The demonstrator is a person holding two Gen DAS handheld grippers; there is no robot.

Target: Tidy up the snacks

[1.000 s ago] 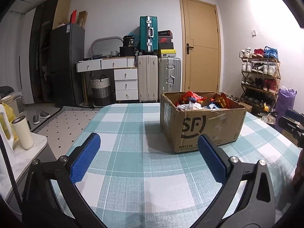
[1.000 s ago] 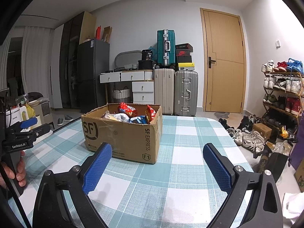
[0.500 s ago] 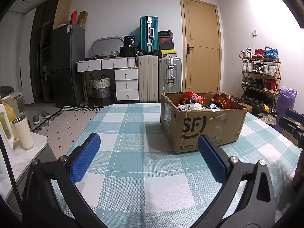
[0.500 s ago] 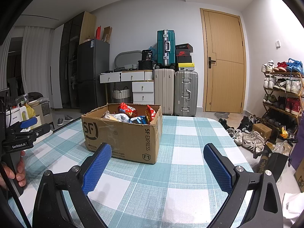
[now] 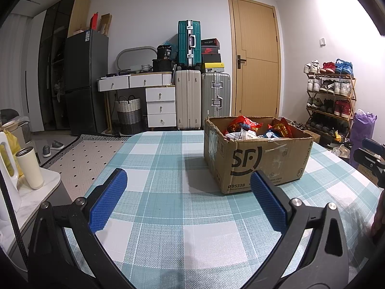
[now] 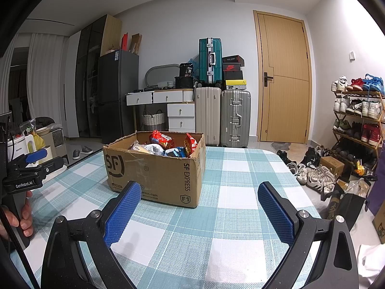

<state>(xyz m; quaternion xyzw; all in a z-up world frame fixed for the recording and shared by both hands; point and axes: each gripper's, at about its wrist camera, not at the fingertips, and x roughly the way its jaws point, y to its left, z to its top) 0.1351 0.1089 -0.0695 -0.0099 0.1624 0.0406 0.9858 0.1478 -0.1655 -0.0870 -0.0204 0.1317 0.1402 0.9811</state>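
Observation:
An open cardboard box (image 5: 257, 161) marked SF stands on the checked tablecloth (image 5: 168, 159), filled with several snack packets (image 5: 243, 124) in red, white and blue. It also shows in the right wrist view (image 6: 154, 171), with the snacks (image 6: 163, 144) inside. My left gripper (image 5: 189, 198) is open and empty, low over the cloth, left of and nearer than the box. My right gripper (image 6: 199, 207) is open and empty, in front of the box's right corner. The left gripper shows at the left edge of the right wrist view (image 6: 31, 163).
The table's left edge borders a white side counter with a cream tumbler (image 5: 30, 167). Suitcases (image 5: 189, 101), drawers and a door stand at the back wall. A shoe rack (image 6: 356, 120) and loose shoes (image 6: 310, 171) lie right of the table.
Both grippers have barely moved. They stay open and empty. The box and snacks are where they were.

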